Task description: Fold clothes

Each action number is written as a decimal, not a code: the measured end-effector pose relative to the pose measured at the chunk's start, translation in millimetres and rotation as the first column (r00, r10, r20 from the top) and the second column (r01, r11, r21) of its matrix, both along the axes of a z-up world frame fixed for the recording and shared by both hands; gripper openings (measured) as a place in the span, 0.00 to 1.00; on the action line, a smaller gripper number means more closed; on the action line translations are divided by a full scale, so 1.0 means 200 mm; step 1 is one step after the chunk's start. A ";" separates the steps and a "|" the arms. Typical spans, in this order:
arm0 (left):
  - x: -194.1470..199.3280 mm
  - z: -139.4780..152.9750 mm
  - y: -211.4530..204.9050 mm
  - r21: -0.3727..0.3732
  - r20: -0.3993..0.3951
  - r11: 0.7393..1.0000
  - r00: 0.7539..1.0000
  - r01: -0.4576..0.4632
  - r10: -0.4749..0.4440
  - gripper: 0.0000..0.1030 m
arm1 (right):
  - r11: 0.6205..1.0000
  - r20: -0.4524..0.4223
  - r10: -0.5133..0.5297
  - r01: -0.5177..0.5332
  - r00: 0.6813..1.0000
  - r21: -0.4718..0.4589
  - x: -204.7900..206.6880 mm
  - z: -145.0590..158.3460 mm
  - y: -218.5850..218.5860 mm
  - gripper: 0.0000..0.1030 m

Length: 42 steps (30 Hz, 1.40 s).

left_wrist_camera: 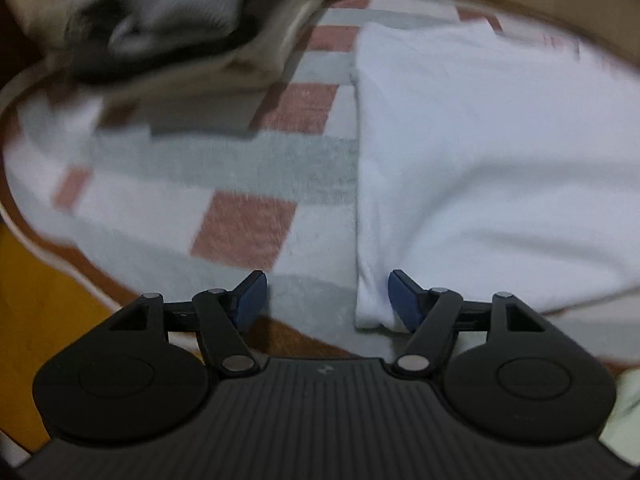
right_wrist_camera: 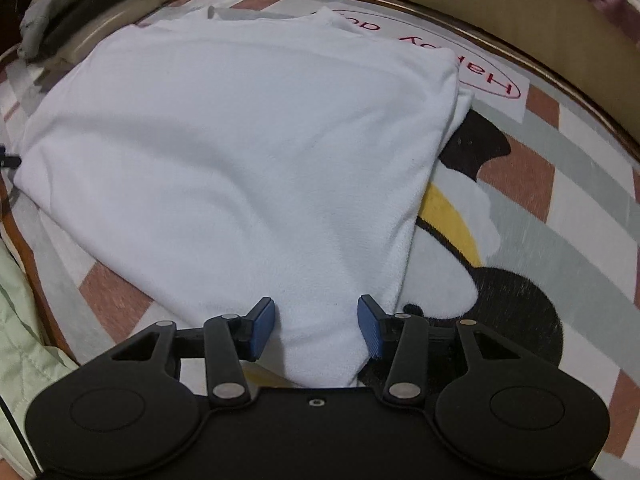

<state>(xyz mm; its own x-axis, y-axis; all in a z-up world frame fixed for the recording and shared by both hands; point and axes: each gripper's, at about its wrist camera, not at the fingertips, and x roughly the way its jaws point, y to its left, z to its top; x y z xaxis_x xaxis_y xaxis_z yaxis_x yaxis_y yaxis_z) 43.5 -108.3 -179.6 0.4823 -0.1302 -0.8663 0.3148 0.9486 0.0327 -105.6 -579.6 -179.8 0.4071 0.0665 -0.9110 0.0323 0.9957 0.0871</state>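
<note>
White folded shirt [right_wrist_camera: 240, 152] lies flat on a checked blanket [right_wrist_camera: 580, 208] patterned in pink, grey and white squares, with a cartoon print in black, yellow and white showing at the right of the right wrist view. In that view the shirt fills the middle and left of the frame, and its near corner runs down to the bottom centre, between the blue pads of the right hand-held gripper [right_wrist_camera: 316, 326]. Those pads stand apart, with the cloth lying between them but not pinched.

In the left wrist view the shirt [left_wrist_camera: 480, 160] takes up the right half of the frame, its straight folded edge running top to bottom through the middle. The left hand-held gripper [left_wrist_camera: 327, 300] sits at the bottom with its pads wide apart, straddling the shirt's lower left corner; nothing is clamped. A blurred heap of dark and beige clothes [left_wrist_camera: 160, 32] sits at the upper left on the blanket [left_wrist_camera: 248, 224].
</note>
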 end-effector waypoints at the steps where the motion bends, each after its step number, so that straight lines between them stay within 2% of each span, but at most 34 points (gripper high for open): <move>1: 0.01 0.01 0.04 -0.055 -0.022 0.998 0.999 -0.024 0.023 0.64 | 1.000 0.002 -0.010 0.010 1.000 0.016 -0.01 0.00 -0.01 0.49; 3: 0.02 0.00 0.08 -0.151 -0.067 0.987 0.997 -0.054 0.045 0.64 | 0.997 0.004 -0.045 0.045 0.999 0.060 -0.01 0.00 -0.04 0.49; 5: 0.01 0.00 0.11 -0.222 -0.098 0.972 0.994 -0.076 0.056 0.65 | 0.982 -0.001 -0.129 0.127 0.992 0.138 -0.01 0.02 -0.10 0.51; 6: 0.00 0.00 0.11 -0.248 -0.108 0.965 0.992 -0.083 0.057 0.65 | 0.955 0.002 -0.211 0.206 0.977 0.213 -0.03 0.03 -0.14 0.52; 8: -0.01 -0.01 0.09 -0.276 -0.107 0.959 0.993 -0.071 0.043 0.63 | 0.887 0.009 -0.331 0.308 0.944 0.345 -0.06 0.04 -0.19 0.61; 9: -0.01 -0.01 0.06 -0.239 -0.079 0.970 0.997 -0.038 0.020 0.58 | 0.848 0.013 -0.378 0.341 0.926 0.406 -0.08 0.04 -0.21 0.62; 10: -0.02 -0.02 0.03 -0.200 -0.053 0.980 0.999 -0.006 -0.005 0.23 | 0.817 0.012 -0.416 0.368 0.909 0.445 -0.09 0.04 -0.23 0.62; 11: -0.03 -0.03 -0.01 -0.151 -0.024 0.988 0.999 0.030 -0.034 0.08 | 0.819 0.005 -0.428 0.385 0.904 0.426 -0.09 0.03 -0.24 0.62; 12: -0.05 -0.03 -0.05 -0.055 0.018 0.995 0.996 0.085 -0.084 0.08 | 0.827 0.001 -0.438 0.403 0.899 0.392 -0.08 0.03 -0.24 0.62; 13: -0.05 -0.02 -0.08 0.007 0.043 0.993 0.992 0.117 -0.117 0.07 | 0.832 -0.003 -0.445 0.415 0.896 0.370 -0.08 0.03 -0.24 0.62; 15: -0.05 0.02 -0.11 0.126 0.095 0.987 0.989 0.099 -0.112 0.07 | 0.817 -0.013 -0.463 0.432 0.886 0.382 -0.10 0.02 -0.26 0.62; 18: -0.06 0.07 -0.16 0.290 0.172 0.955 0.978 0.062 -0.116 0.08 | 0.798 -0.023 -0.493 0.463 0.870 0.386 -0.12 0.02 -0.29 0.62; 19: -0.05 0.11 -0.15 0.287 0.194 0.956 0.973 0.062 -0.122 0.10 | 0.791 -0.027 -0.505 0.475 0.863 0.387 -0.13 0.02 -0.30 0.62; 21: -0.06 0.18 -0.16 0.155 0.186 0.983 0.975 0.096 -0.124 0.18 | 0.762 -0.035 -0.540 0.506 0.841 0.404 -0.14 0.02 -0.34 0.62; 22: -0.06 0.20 -0.17 0.071 0.168 0.991 0.977 0.117 -0.128 0.22 | 0.721 -0.039 -0.565 0.516 0.824 0.462 -0.16 0.01 -0.36 0.62; 24: -0.07 0.23 -0.23 -0.061 0.133 0.984 0.978 0.170 -0.161 0.28 | 0.636 -0.062 -0.600 0.522 0.798 0.569 -0.19 -0.01 -0.40 0.62; 25: -0.07 0.23 -0.28 -0.093 0.118 0.973 0.973 0.209 -0.198 0.34 | 0.615 -0.073 -0.613 0.534 0.786 0.580 -0.20 -0.02 -0.41 0.62; 27: -0.09 0.24 -0.43 -0.108 0.111 0.948 0.951 0.301 -0.289 0.40 | 0.579 -0.097 -0.637 0.558 0.765 0.595 -0.20 -0.05 -0.43 0.62; 29: -0.09 0.24 -0.60 -0.119 0.099 0.907 0.914 0.404 -0.394 0.45 | 0.584 -0.113 -0.650 0.590 0.751 0.558 -0.19 -0.07 -0.45 0.62; 32: -0.10 0.22 -0.85 -0.166 0.054 0.847 0.862 0.505 -0.504 0.47 | 0.612 -0.108 -0.657 0.611 0.746 0.502 -0.18 -0.10 -0.46 0.62; 33: -0.11 0.19 -0.93 -0.176 0.035 0.834 0.850 0.523 -0.526 0.47 | 0.616 -0.104 -0.655 0.608 0.749 0.502 -0.17 -0.11 -0.47 0.63; 36: -0.16 0.10 -1.14 -0.180 0.005 0.800 0.814 0.572 -0.581 0.47 | 0.592 -0.095 -0.650 0.580 0.754 0.560 -0.16 -0.14 -0.52 0.63; 38: -0.19 0.02 -1.22 -0.155 0.021 0.800 0.811 0.580 -0.584 0.47 | 0.572 -0.081 -0.653 0.561 0.753 0.598 -0.15 -0.16 -0.56 0.63; 42: -0.21 -0.08 -1.28 -0.163 0.026 0.836 0.849 0.524 -0.527 0.47 | 0.551 -0.045 -0.662 0.526 0.748 0.648 -0.08 -0.18 -0.63 0.63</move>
